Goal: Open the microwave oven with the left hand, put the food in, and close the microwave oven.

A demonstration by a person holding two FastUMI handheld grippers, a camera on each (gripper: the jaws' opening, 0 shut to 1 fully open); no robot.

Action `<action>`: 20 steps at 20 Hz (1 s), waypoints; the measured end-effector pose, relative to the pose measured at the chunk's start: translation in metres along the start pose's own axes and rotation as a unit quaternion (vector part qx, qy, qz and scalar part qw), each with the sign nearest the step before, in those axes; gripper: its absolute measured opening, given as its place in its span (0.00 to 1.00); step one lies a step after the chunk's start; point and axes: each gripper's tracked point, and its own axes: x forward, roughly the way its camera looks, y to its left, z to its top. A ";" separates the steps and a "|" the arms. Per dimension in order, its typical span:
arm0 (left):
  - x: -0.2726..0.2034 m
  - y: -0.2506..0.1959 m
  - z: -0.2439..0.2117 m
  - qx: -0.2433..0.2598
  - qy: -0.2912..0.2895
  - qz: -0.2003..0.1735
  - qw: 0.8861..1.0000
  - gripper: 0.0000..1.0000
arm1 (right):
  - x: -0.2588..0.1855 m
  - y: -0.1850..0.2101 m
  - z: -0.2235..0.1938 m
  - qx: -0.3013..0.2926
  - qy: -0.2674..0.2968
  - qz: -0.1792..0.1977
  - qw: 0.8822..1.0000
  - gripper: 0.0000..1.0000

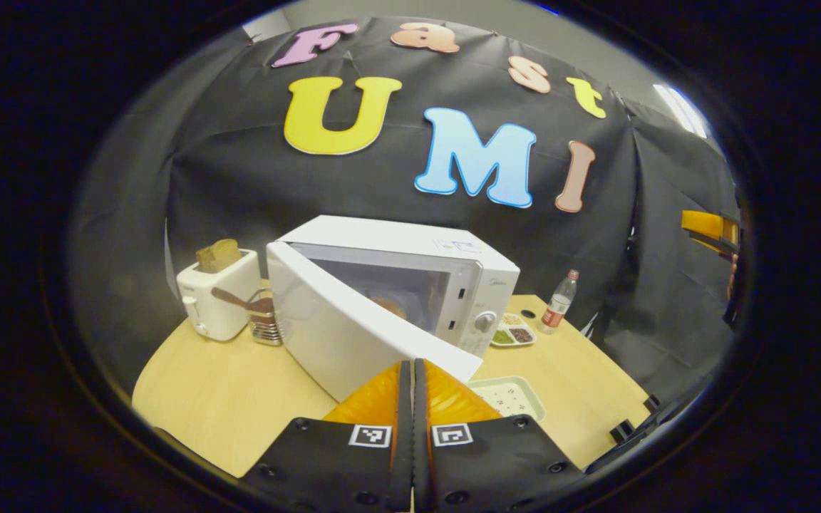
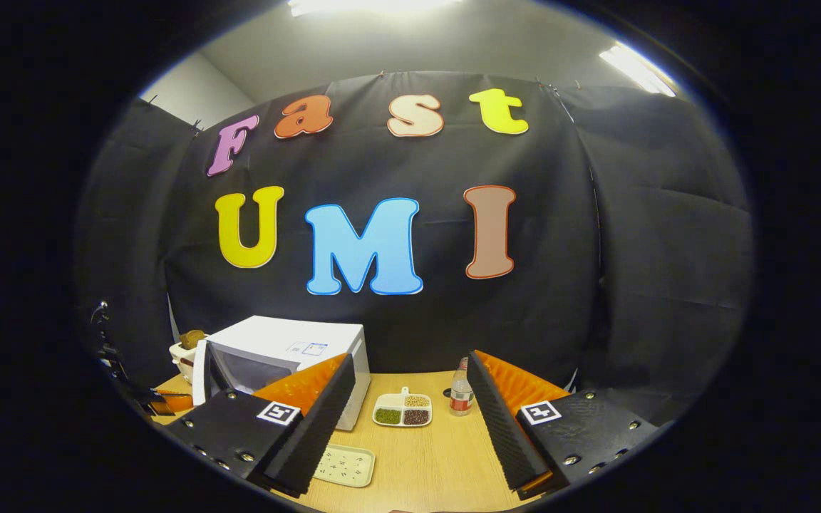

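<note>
The left gripper (image 1: pixel 412 370) is clenched, fingers pressed together with nothing between them, its tips at or just before the free lower edge of the microwave door (image 1: pixel 353 331); whether contact is made cannot be told. The right gripper (image 2: pixel 410 399) is released, fingers spread wide, holding nothing, raised above the table (image 2: pixel 425 463).

The microwave (image 1: pixel 410 274) is seen at 12 o'clock in the left gripper view with the door hinged at its left and partly open. A brownish item, judged to be the food (image 1: pixel 389 306), is seen inside the cavity through the gap. The closing step is judged to be the one in hand.

Risks noted:
- A push placed at the door's corner could slide off the edge, the tips being narrow and shut.
- A hard push could shift the whole oven toward the toaster (image 1: pixel 218 299) and the metal holder (image 1: pixel 264 320), which stand just beside it at 9 o'clock.
- The door may stop unlatched if pressure is ended early.

Clearances: bare table lies at 7 o'clock of the door. At 4 o'clock the empty tray (image 1: pixel 514 395) lies near the door's swing; the divided dish (image 1: pixel 514 333) and the bottle (image 1: pixel 559 303) stand at 2 o'clock, apart from the door's path.
</note>
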 end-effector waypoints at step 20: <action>0.114 -0.052 0.025 0.010 0.031 -0.100 0.994 0.07 | 0.011 -0.031 0.002 0.001 0.015 -0.080 0.997 0.96</action>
